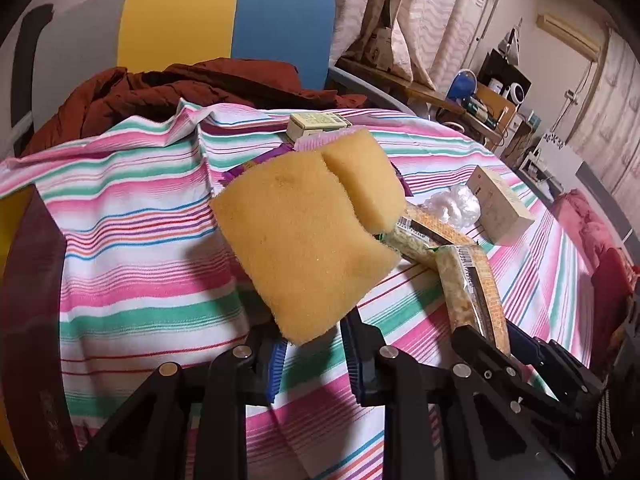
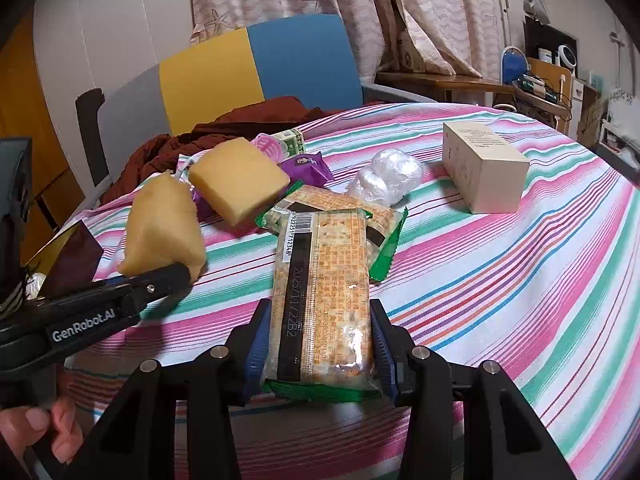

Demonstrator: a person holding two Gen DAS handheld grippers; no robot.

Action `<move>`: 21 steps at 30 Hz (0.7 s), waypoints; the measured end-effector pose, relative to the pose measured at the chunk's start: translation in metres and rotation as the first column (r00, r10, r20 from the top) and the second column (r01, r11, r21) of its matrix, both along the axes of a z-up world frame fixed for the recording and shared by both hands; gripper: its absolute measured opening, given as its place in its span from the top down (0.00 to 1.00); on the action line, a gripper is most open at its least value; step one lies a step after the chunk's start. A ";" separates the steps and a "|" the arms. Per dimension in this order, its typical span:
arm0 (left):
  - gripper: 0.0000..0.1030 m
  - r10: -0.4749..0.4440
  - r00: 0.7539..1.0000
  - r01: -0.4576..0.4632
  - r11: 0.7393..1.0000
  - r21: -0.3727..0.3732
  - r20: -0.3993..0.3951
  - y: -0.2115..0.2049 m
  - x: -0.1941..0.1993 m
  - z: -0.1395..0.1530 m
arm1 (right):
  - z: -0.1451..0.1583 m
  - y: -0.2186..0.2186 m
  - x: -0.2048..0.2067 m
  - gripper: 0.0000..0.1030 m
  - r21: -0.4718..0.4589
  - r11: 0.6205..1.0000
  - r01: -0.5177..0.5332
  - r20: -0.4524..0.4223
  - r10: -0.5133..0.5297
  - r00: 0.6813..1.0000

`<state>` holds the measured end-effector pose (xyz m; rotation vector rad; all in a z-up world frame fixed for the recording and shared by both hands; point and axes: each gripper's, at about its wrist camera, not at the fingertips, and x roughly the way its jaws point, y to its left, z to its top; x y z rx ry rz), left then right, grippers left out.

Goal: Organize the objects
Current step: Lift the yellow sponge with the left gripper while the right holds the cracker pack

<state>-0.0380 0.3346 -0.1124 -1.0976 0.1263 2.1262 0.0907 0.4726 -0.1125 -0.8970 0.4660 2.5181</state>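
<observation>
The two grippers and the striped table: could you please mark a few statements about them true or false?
1. The left gripper grips a yellow sponge. True.
2. The right gripper is open, holding nothing. False: it is shut on a cracker packet.
3. A beige box sits on the striped tablecloth. True.
4. The second sponge lies inside the beige box. False: it rests on the table near a purple wrapper.
5. A crumpled clear plastic bag lies beside the box. True.
</observation>
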 end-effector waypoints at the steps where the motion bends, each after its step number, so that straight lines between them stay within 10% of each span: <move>1: 0.76 0.004 1.000 -0.004 1.000 0.005 0.000 -0.002 0.000 0.000 | 0.000 0.000 0.000 0.54 0.001 1.000 0.000 0.000 0.000 1.000; 21: 0.77 -0.014 0.985 0.011 1.000 -0.019 -0.173 -0.037 0.041 0.010 | 0.011 -0.025 0.009 0.54 0.087 0.995 -0.043 -0.053 0.047 0.997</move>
